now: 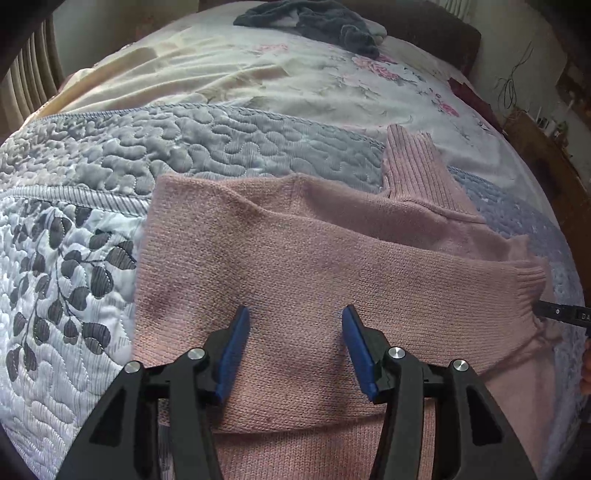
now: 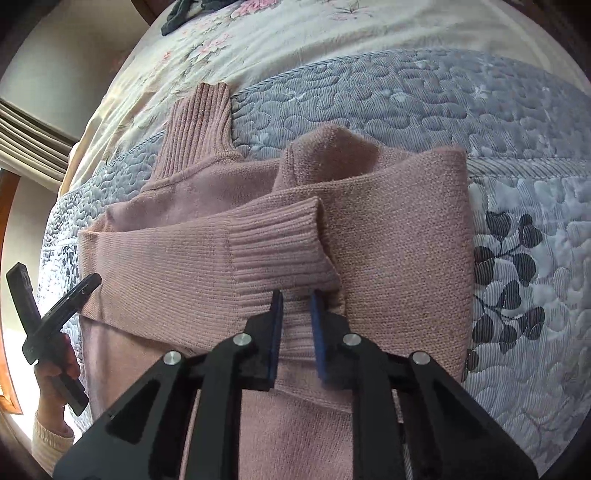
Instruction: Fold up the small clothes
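the pink knitted sweater lies on the quilted bedspread of the bed, partly folded already: one side is turned over the body, a sleeve lies across the front, and the ribbed high collar sticks out toward the far side. i judge it to be soft and limp, a little thick, not heavy and not fragile; the knit has grip, so it should not slip from the pads, but it will stretch and sag if you lift it by one point only. better you take it at the firm parts, the ribbed sleeve cuff or a doubled edge, and you pinch all the layers together, otherwise only the top layer comes up. your right gripper has its jaws almost closed, with a narrow gap, and the ribbed knit just below the cuff sits between the blue pads; it looks like a pinch on the sleeve end, though i cannot tell how firm it is. your left gripper is wide open and hangs over the middle of the folded body; it holds nothing, and i cannot tell whether the tips touch the knit. a dark garment lies far away on the flowered sheet.
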`<action>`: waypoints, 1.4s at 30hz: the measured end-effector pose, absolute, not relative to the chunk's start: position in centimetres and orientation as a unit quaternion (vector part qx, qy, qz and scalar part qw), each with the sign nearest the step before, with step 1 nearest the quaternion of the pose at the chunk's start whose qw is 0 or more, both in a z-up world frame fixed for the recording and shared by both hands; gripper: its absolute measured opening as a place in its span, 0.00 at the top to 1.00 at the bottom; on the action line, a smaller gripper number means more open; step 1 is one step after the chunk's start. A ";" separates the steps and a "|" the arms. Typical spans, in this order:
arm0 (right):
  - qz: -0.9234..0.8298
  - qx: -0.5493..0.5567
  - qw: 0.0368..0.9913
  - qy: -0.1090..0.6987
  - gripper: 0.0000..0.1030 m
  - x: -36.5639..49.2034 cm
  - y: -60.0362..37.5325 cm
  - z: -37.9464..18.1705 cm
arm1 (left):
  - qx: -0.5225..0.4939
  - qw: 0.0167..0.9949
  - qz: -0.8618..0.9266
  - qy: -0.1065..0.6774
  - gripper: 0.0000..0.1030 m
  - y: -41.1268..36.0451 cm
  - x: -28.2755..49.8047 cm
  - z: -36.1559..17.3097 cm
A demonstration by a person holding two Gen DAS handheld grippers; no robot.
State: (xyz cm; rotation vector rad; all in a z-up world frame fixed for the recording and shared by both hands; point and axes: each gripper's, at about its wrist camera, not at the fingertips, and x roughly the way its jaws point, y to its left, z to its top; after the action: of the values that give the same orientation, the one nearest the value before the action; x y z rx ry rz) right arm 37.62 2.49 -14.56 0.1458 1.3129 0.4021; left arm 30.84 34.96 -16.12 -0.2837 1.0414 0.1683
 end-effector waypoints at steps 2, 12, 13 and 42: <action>0.200 0.068 0.780 0.589 0.75 38.5 3.3 -13.1 | -0.135 0.862 0.077 0.483 0.46 34.5 31.5 -14.9; 0.233 0.099 0.761 0.597 0.65 50.0 9.8 -13.5 | -0.149 0.865 0.034 0.478 0.38 32.8 44.4 -13.7; 0.233 0.103 0.757 0.602 0.65 51.0 10.3 -14.1 | -0.152 0.861 0.028 0.485 0.38 32.7 45.6 -14.4; 0.350 0.092 0.761 0.538 0.92 51.0 12.2 -10.9 | -0.234 0.872 -0.073 0.424 0.91 32.2 46.4 -12.9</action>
State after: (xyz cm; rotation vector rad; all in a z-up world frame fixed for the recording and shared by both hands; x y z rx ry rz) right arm 51.05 12.19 -10.95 0.1991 1.1703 0.7617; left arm 46.37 32.24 -12.86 -0.4893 0.8860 -0.1529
